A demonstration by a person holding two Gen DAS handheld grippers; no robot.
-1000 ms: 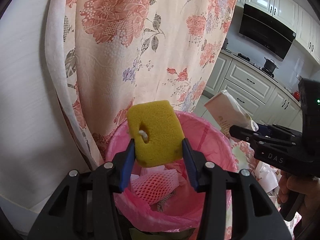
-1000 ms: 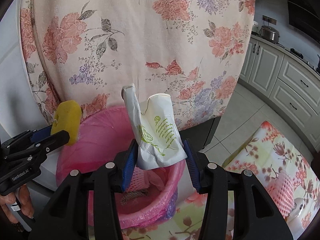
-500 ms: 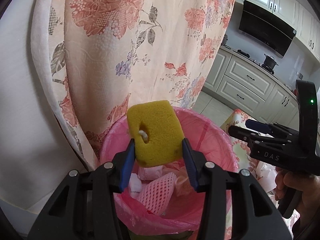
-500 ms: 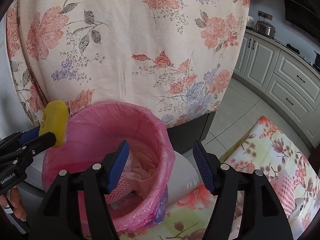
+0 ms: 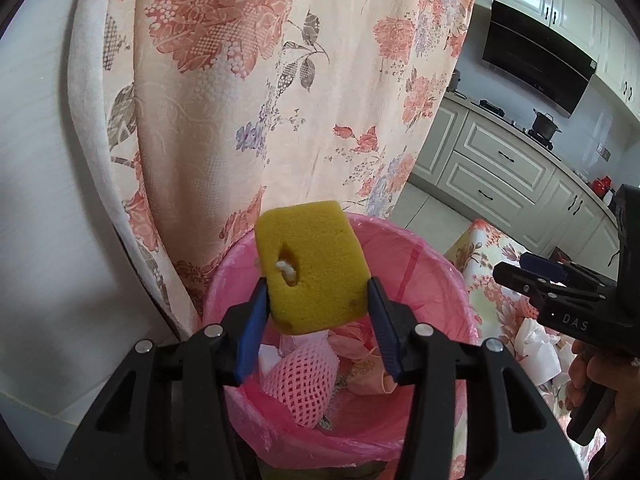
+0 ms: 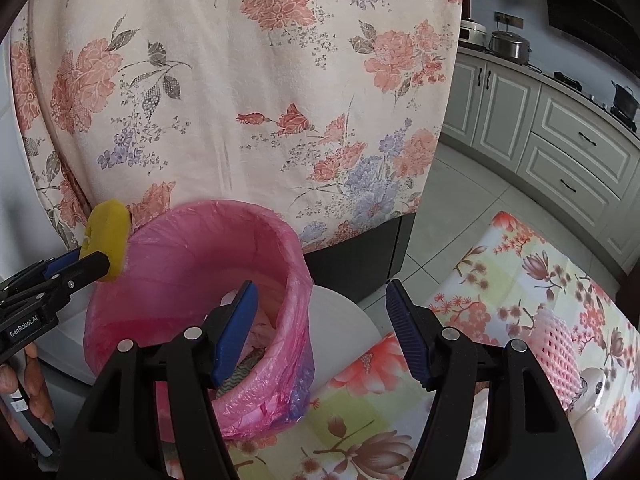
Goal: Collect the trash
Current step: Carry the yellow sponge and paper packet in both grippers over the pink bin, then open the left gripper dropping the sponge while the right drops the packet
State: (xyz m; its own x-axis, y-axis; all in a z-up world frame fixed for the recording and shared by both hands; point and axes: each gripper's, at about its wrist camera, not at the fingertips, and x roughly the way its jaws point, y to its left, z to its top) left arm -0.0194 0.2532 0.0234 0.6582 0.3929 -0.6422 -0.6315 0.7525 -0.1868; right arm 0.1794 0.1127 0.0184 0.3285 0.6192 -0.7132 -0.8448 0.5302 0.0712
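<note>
My left gripper (image 5: 316, 300) is shut on a yellow sponge (image 5: 312, 264) with a hole in it, held above the near rim of a pink-lined trash bin (image 5: 440, 280). The bin holds a pink foam net (image 5: 304, 380) and crumpled wrappers. In the right wrist view the sponge (image 6: 106, 240) sits over the bin's left rim (image 6: 296, 248). My right gripper (image 6: 320, 320) is open and empty, to the right of the bin. It also shows in the left wrist view (image 5: 532, 272) at the right.
A floral curtain (image 5: 260, 80) hangs close behind the bin. A floral tablecloth (image 6: 520, 280) at the right carries a pink foam net (image 6: 556, 344) and white tissue (image 5: 536, 348). Kitchen cabinets (image 6: 560, 140) stand at the far right.
My right gripper opened and let go of the white paper bag, which dropped out of sight into the bin; it then drew back to the right. The left gripper stayed over the bin with the sponge.
</note>
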